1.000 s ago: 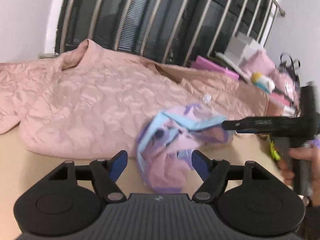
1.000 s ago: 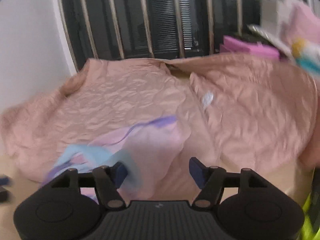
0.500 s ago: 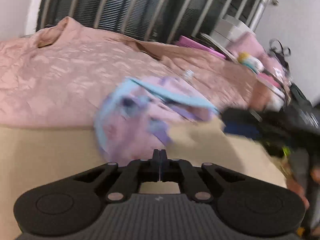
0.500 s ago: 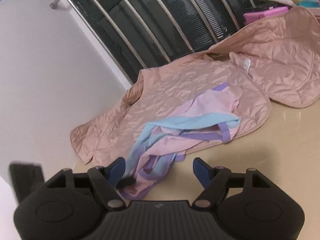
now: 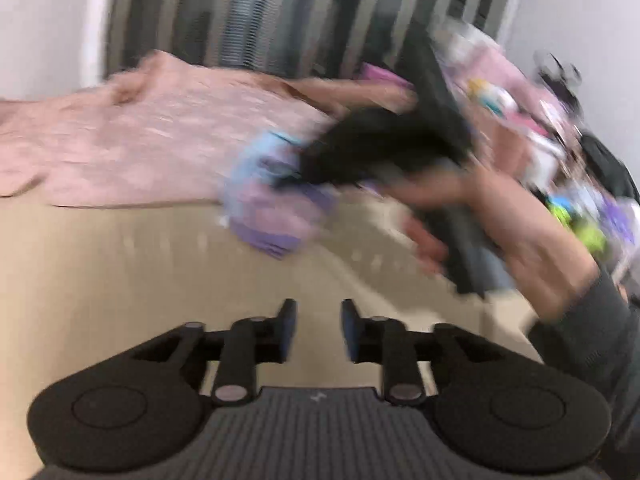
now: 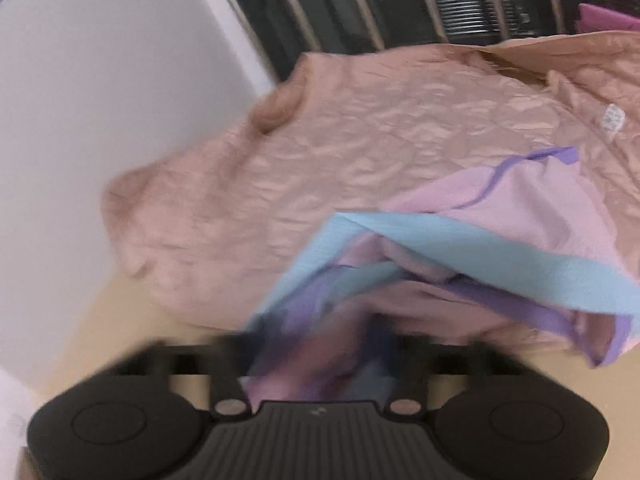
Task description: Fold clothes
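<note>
Lilac, sky-blue and purple fabric, the small garment [image 6: 500, 240] is lying bunched on the tan tabletop [image 5: 120, 264], partly overlapping the front edge of the pink quilted jacket [image 6: 360, 140]; crumpled so, its long axis is hard to tell. The right gripper [image 6: 340, 344] is closing on the garment's near edge, cloth pinched between blurred jaws. The left gripper [image 5: 316, 330] is opening again, jaws part-way apart over bare table, gripping nothing. From the left wrist, the person's right hand [image 5: 520, 232] is blocking much of the blurred garment. Dark railings [image 6: 400, 0] are standing behind.
</note>
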Demonstrator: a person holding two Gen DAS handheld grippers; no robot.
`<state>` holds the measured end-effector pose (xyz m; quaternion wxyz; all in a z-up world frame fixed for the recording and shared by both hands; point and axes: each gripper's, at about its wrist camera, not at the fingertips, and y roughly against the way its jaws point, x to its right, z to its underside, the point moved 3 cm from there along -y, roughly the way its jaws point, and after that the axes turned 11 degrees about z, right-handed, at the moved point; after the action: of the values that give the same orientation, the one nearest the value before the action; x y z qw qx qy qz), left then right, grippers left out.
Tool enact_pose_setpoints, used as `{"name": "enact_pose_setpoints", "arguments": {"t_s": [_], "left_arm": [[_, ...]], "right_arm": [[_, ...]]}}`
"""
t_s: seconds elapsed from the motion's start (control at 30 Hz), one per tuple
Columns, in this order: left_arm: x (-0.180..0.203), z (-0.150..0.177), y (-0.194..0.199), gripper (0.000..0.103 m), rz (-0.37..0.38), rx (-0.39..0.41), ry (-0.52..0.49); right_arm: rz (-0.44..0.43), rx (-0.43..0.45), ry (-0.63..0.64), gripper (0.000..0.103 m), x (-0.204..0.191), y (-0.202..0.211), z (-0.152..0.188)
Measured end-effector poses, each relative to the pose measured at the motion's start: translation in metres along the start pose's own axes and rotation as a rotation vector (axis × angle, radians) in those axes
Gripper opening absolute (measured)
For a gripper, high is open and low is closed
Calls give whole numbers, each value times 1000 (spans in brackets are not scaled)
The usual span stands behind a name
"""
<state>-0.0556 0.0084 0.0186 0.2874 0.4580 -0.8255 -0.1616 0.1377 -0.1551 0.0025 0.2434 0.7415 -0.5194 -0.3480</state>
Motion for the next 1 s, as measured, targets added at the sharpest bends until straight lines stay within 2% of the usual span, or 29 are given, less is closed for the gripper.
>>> {"name": "enact_pose_setpoints", "arguments": {"t_s": [0.1,0.27,0.33,0.37,0.47,0.5,0.57,0.6,0.63,0.67,0.7,0.83,0.87,0.9,0.97,1.0], "left_arm": [[-11,-11,12,35,-21,54,14],[7,-23,-12,39,64,49,-45],[24,-22,-32,44,115,24,-79],[33,-21,-42,46,140,10,-97],[67,-10,-71,52,203,-54,-170],[75,-7,-77,53,203,-65,-194],[80,0,-83,53,176,-81,-202],[79,2,-85,53,163,-86,-193],[72,0,-84,53,157,-85,-164],[65,-2,-82,53,151,-82,-135],[57,-4,-78,53,143,-72,-104],[30,-15,-58,53,72,-37,-73],[27,-16,-55,53,61,-35,-80],[27,-17,-54,53,55,-34,-85],[27,-19,-52,53,43,-30,-96],[28,-19,-53,53,41,-25,-103]], "right_arm": [[-84,68,-33,3,16,48,22],[-134,207,-88,3,69,163,72],[-159,206,-117,3,95,190,90],[-126,197,-124,3,105,197,98],[143,163,-62,3,120,200,118],[174,153,-61,5,123,201,124],[137,168,-78,14,123,205,133],[104,173,-81,23,120,203,134],[70,177,-82,45,116,200,134],[50,186,-74,58,111,196,134],[45,188,-57,59,106,193,134],[83,138,36,58,83,159,126],[106,132,69,53,78,153,126],[135,126,104,47,72,147,125],[223,151,196,6,62,142,126],[277,207,247,5,55,148,126]]}}
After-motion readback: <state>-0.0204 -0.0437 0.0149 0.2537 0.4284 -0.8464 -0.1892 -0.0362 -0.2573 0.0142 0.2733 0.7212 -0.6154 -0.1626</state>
